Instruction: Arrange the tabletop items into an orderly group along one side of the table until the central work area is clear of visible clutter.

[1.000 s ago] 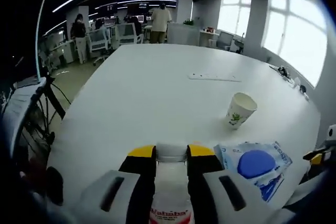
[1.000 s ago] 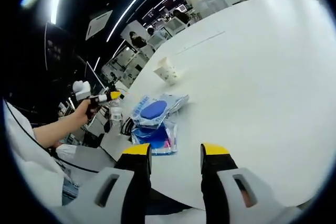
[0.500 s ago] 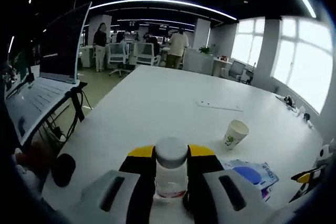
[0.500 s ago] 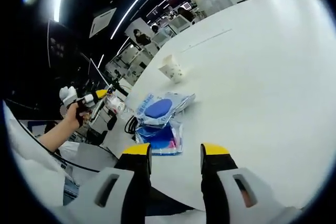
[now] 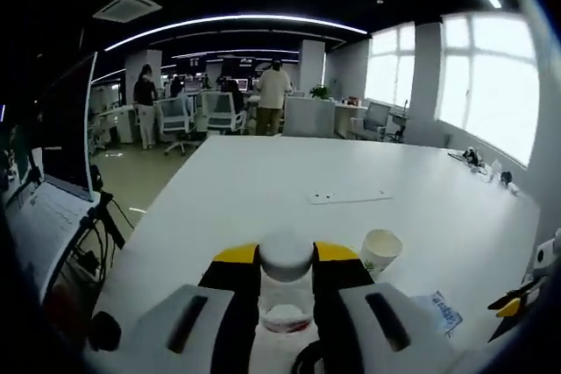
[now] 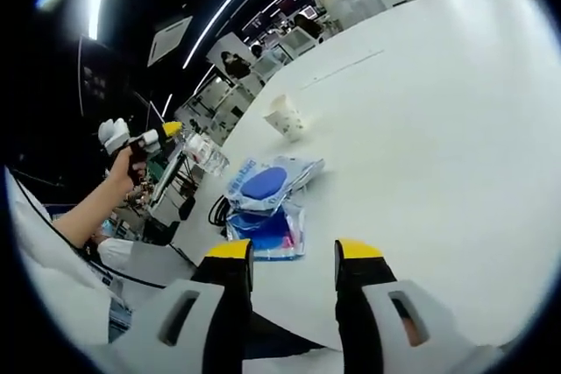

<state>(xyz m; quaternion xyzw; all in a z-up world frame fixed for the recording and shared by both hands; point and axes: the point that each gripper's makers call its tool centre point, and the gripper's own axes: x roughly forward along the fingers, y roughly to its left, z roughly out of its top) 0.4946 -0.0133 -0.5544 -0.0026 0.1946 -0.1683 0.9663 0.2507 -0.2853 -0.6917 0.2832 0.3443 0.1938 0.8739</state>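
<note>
My left gripper (image 5: 287, 256) is shut on a clear plastic bottle (image 5: 286, 297) with a white cap, held up above the near edge of the white table (image 5: 263, 172). In the right gripper view, a hand holds that left gripper (image 6: 173, 134) at the left with the bottle (image 6: 206, 154) tilted out over the table corner. A paper cup (image 5: 379, 250) (image 6: 285, 116) stands on the table past it. Blue plastic packets (image 6: 263, 188) lie in a pile beside a black cable (image 6: 216, 210). My right gripper (image 6: 294, 256) is open with nothing between its jaws, over the table's edge.
A flat white power strip (image 5: 351, 197) (image 6: 342, 69) lies further out on the table. A corner of a blue packet (image 5: 443, 311) shows near the right gripper (image 5: 517, 298). A laptop on a stand (image 5: 48, 190) is off the left edge. People stand at desks behind.
The left gripper has lifted the bottle higher above the table corner and tilted it. The packets have slid lower and to the right in its view. The right gripper has stayed still.
</note>
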